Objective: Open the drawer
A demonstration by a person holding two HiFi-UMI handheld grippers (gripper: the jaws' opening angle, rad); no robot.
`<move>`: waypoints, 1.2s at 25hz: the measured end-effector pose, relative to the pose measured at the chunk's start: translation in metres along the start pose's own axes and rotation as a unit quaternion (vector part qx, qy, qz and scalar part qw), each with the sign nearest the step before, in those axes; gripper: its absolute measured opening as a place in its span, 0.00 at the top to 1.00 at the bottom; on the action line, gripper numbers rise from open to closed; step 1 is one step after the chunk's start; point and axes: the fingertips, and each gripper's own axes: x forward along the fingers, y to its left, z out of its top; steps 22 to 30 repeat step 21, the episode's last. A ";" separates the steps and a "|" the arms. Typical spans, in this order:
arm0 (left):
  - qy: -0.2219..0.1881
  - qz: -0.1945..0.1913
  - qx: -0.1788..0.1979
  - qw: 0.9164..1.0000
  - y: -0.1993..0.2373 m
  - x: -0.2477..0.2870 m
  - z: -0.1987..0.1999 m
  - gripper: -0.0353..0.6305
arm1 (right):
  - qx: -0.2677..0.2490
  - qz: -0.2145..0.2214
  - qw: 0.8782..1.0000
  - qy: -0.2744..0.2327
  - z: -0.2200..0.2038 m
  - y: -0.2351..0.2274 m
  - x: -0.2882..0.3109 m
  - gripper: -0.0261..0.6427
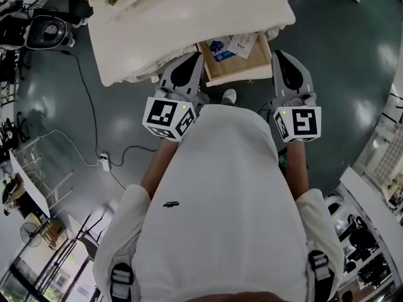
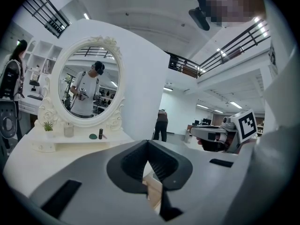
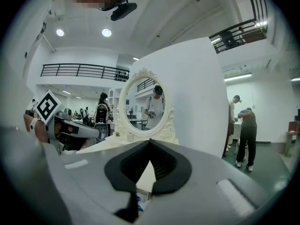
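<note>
In the head view the wooden drawer [image 1: 242, 74] stands pulled out from the front of the white dressing table [image 1: 189, 17], with papers and a blue booklet lying in it. My left gripper [image 1: 195, 58] is at the drawer's left corner and my right gripper [image 1: 278, 55] at its right corner; both are held about level. In the left gripper view the dark pads of my left gripper [image 2: 148, 142] meet at the tip with nothing between them. The right gripper [image 3: 150, 141] looks the same, shut and empty. Below each pair of jaws a bit of the drawer's wood [image 2: 153, 191] shows.
An oval mirror [image 2: 89, 88] stands on the table top with a small plant [image 1: 112, 0] beside it. A cable and power strip [image 1: 104, 162] lie on the floor to the left. Shelving [image 1: 378, 168] is at the right. People [image 3: 246, 130] stand beyond the table.
</note>
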 end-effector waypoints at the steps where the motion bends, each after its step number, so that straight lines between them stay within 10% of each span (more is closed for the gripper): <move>1: 0.000 0.000 0.000 1.000 0.000 -0.001 0.000 0.94 | 0.000 0.000 1.000 -0.001 0.000 0.000 -0.001 0.94; 30: -0.001 -0.003 0.000 1.000 -0.002 -0.010 -0.004 0.94 | 0.009 0.001 1.000 -0.007 0.002 0.012 -0.007 0.94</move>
